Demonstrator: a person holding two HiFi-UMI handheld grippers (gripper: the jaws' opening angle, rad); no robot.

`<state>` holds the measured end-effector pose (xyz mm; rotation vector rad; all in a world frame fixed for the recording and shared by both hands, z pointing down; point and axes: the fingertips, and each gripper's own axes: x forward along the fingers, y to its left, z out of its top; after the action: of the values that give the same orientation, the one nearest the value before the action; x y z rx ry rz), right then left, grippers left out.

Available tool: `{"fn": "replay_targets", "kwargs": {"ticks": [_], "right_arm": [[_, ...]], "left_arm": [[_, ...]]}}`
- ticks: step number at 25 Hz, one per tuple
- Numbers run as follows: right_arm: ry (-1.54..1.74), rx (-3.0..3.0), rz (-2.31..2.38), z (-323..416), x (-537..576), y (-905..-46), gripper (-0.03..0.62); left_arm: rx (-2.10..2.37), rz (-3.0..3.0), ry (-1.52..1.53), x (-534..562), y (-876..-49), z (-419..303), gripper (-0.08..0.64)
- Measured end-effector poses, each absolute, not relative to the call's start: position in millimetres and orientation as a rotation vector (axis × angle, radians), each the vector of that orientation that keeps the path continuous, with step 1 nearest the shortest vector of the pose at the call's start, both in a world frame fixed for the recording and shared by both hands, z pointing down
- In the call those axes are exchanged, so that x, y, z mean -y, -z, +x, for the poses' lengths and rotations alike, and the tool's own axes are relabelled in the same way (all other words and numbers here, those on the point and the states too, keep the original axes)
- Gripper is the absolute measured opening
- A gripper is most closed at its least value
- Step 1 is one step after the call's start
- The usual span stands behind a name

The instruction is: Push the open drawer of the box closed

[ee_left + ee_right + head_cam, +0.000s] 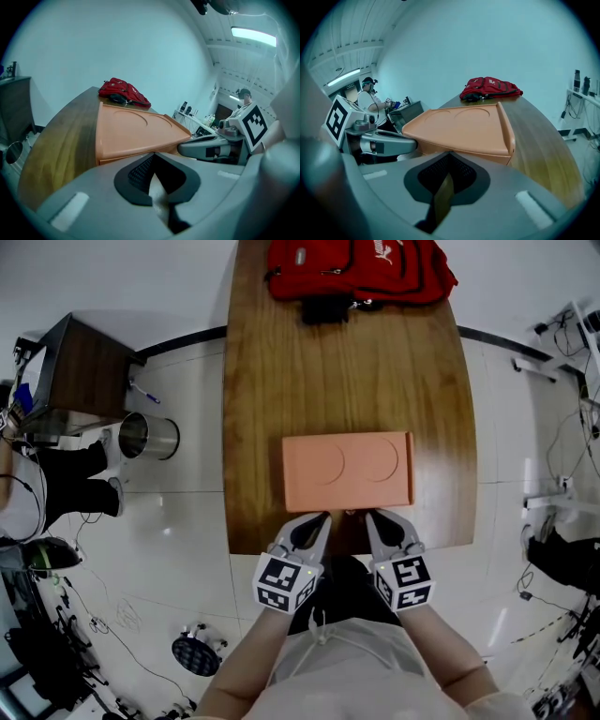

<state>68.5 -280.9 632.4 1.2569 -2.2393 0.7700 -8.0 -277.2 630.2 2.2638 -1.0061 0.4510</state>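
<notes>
An orange plastic box lies on the wooden table, its drawer side toward me. From above the drawer front looks about level with the lid's near edge. In the left gripper view the box fills the middle, its front face just beyond the jaws. My left gripper is shut and empty, its tip at the box's near left edge. My right gripper is shut too, at the near edge right of centre. Whether either tip touches the front I cannot tell. The right gripper view shows the box close ahead.
A red backpack lies at the table's far end. Left of the table stand a metal bin and a dark cabinet, with a person's legs nearby. Cables and gear lie on the floor at both sides.
</notes>
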Motion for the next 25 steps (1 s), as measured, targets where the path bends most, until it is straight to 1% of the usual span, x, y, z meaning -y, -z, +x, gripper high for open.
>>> {"fn": "replay_targets", "kwargs": {"ticks": [4, 7, 11, 16, 20, 22, 25], "right_arm": [[-0.756, 2.248, 1.251, 69, 277, -622, 0.008], [-0.701, 2.293, 1.265, 73, 276, -597, 0.008], [-0.522, 2.399, 1.308, 80, 277, -547, 0.008], [-0.266, 2.518, 1.349, 85, 272, -483, 0.008], [-0.224, 2.572, 1.412, 92, 253, -441, 0.008], [-0.154, 2.606, 1.445, 95, 243, -423, 0.008], [-0.088, 2.625, 1.449, 97, 225, -409, 0.008]], "left_arm": [[0.950, 2.295, -0.440, 268, -617, -4, 0.006], [0.948, 2.359, -0.419, 263, -589, -5, 0.006], [1.041, 2.525, -0.363, 268, -532, -7, 0.006], [1.229, 2.664, -0.200, 266, -452, -7, 0.006], [1.260, 2.679, -0.140, 248, -424, -12, 0.006], [1.287, 2.694, -0.104, 238, -409, -14, 0.006], [1.316, 2.732, -0.083, 220, -393, -19, 0.006]]}}
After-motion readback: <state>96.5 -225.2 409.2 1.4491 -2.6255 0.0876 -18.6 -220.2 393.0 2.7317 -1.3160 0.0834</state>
